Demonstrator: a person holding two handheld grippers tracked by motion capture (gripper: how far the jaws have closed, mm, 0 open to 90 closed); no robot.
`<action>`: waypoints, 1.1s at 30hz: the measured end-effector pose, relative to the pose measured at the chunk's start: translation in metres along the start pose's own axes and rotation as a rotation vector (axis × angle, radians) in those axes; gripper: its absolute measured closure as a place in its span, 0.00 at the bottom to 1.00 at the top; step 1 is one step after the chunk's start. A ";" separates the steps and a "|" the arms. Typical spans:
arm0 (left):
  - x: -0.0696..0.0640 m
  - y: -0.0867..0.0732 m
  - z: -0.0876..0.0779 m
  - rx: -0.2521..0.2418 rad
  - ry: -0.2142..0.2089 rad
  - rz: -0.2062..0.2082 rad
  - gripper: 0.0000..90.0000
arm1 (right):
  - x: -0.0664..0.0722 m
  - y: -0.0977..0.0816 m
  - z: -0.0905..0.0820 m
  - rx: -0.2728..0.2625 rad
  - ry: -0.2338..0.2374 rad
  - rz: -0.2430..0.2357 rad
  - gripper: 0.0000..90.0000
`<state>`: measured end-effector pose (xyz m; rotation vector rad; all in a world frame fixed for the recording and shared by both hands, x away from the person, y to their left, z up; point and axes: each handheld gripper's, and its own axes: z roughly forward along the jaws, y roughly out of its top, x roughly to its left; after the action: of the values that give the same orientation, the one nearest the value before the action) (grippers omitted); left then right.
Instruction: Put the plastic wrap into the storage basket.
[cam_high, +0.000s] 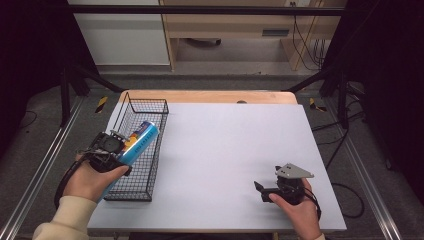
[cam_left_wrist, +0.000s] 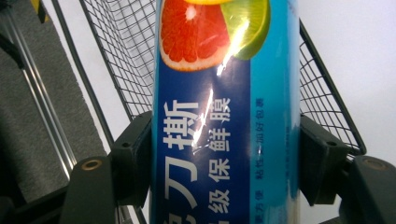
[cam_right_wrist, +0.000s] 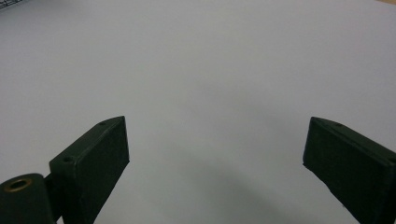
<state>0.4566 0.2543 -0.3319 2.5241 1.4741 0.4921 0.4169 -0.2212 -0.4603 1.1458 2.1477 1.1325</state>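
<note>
- Gripping a blue box (cam_high: 137, 144) by its two long sides, the left gripper (cam_high: 107, 146) sits at the left edge of the tabletop (cam_high: 230, 150), held in the person's left hand (cam_high: 90, 181).
- Its jaws are clamped on the box; in the left gripper view the black pads press against both sides of the box (cam_left_wrist: 224, 116), whose label shows cut citrus fruit and white lettering.
- The box lies tilted, its far end pointing over the wire basket (cam_high: 150, 110), which stands along the left side of the tabletop; whether the box touches the mesh cannot be told.
- The white middle of the tabletop lies between the two grippers.
- The right gripper (cam_high: 261, 189) is near the front right of the tabletop, in the person's right hand (cam_high: 297, 210), with a grey three-cornered plate on top.
- Its jaws stand wide apart with nothing between them, and in the right gripper view (cam_right_wrist: 215, 172) they point across bare white tabletop.
</note>
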 end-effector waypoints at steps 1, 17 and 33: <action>0.000 0.000 0.000 0.000 0.000 0.000 0.35 | 0.000 0.000 0.000 0.000 0.002 0.002 0.08; 0.007 0.014 0.015 0.057 0.004 -0.037 0.35 | 0.001 0.002 0.002 -0.002 0.016 -0.003 0.08; 0.008 0.021 0.030 0.098 -0.013 -0.057 0.36 | 0.001 0.001 0.002 -0.001 0.019 -0.002 0.08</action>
<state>0.4879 0.2513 -0.3519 2.5441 1.5982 0.4039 0.4183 -0.2196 -0.4603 1.1360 2.1622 1.1479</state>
